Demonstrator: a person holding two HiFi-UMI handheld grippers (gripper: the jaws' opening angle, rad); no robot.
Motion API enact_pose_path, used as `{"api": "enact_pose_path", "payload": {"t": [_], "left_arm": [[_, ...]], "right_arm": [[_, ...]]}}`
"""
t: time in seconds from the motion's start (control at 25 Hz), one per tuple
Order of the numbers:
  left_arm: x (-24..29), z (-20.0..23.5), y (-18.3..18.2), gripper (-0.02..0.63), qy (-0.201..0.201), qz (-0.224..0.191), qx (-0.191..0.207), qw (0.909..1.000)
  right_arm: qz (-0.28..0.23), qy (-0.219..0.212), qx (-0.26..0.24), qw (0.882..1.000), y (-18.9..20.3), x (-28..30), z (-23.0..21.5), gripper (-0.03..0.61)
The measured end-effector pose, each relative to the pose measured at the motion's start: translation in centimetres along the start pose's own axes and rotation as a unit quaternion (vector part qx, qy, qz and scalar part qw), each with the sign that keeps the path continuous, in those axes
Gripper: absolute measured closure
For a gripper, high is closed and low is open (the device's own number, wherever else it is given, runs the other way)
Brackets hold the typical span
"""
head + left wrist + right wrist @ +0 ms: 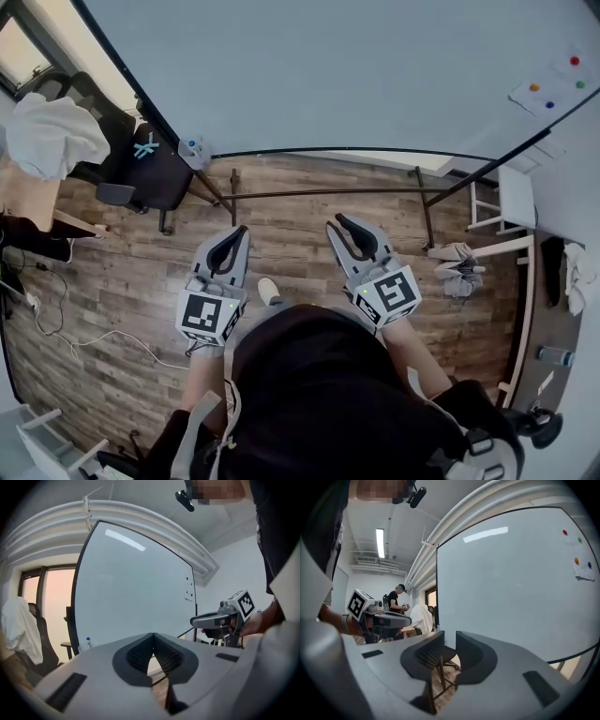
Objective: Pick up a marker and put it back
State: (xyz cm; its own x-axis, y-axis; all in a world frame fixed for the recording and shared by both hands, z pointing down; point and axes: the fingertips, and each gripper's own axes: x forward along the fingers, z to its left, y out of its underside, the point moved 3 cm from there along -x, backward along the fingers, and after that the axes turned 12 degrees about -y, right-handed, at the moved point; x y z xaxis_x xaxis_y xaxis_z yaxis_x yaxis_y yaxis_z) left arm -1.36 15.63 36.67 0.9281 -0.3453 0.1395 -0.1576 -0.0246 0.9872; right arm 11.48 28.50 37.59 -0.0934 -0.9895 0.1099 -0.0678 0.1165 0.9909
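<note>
Two grippers are held side by side above the wooden floor (pixel 291 258), both pointing toward the whiteboard (pixel 356 75). The left gripper (pixel 240 232) has its jaws pressed together at the tips, with nothing pinched between them. The right gripper (pixel 338 222) has its jaws parted by a narrow gap, and only floor and chair legs show beyond it.

A small white bottle (pixel 192 147) with a blue cap sits at the whiteboard's lower left corner, beside the black chair (pixel 150 178). What it holds cannot be told. A second, clear bottle (pixel 555 355) lies at the right edge of the head view, and its contents are likewise unreadable.

The marker cannot be picked out in any view. The ledge along the whiteboard's lower edge is too thin and distant to show what rests there.

A paper sheet (pixel 553 91) with coloured dots is stuck near the board's upper right corner. A white cloth (pixel 52 136) drapes over the chair's back and hides most of it. The person's dark torso blocks the lower middle of the head view.
</note>
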Motion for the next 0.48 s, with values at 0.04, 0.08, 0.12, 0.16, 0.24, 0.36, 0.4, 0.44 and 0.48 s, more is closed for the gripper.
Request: {"api": "enact_pose_path", "payload": {"t": [0.04,0.08,0.12,0.16,0.24,0.36,0.4,0.44,0.48], "left_arm": [[0.5,1.1,0.1,0.606,0.001,0.002,-0.002,1.0000],[1.0,2.2,0.3,0.606,0.001,0.004,-0.004,1.0000],[1.5,3.3,0.4,0.606,0.002,0.005,-0.005,1.0000],[2.0,4.4,0.6,0.606,0.003,0.007,-0.007,0.9999],[2.9,6.6,0.9,0.606,0.005,0.010,-0.009,0.9999],[4.0,9.6,1.6,0.606,0.006,0.017,-0.015,0.9997],[4.2,10.5,1.9,0.606,0.005,0.020,-0.017,0.9996],[4.3,11.3,2.1,0.606,0.003,0.022,-0.020,0.9996],[4.4,12.1,2.4,0.606,0.001,0.024,-0.022,0.9995]], "right_arm": [[0.001,0.000,0.001,1.000,-0.1,1.2,-0.2,0.512],[0.003,0.000,0.002,1.000,-0.1,2.4,-0.4,0.512],[0.005,0.000,0.003,1.000,-0.2,3.7,-0.6,0.512],[0.007,0.000,0.003,1.000,-0.2,5.0,-0.8,0.512],[0.012,-0.001,0.004,1.000,-0.4,7.5,-1.2,0.512],[0.015,-0.003,0.007,1.000,-0.7,10.9,-1.4,0.512],[0.016,-0.005,0.009,1.000,-0.8,12.0,-1.4,0.512],[0.018,-0.008,0.011,1.000,-0.7,13.0,-1.3,0.512],[0.020,-0.011,0.012,1.000,-0.7,13.9,-1.3,0.512]]}}
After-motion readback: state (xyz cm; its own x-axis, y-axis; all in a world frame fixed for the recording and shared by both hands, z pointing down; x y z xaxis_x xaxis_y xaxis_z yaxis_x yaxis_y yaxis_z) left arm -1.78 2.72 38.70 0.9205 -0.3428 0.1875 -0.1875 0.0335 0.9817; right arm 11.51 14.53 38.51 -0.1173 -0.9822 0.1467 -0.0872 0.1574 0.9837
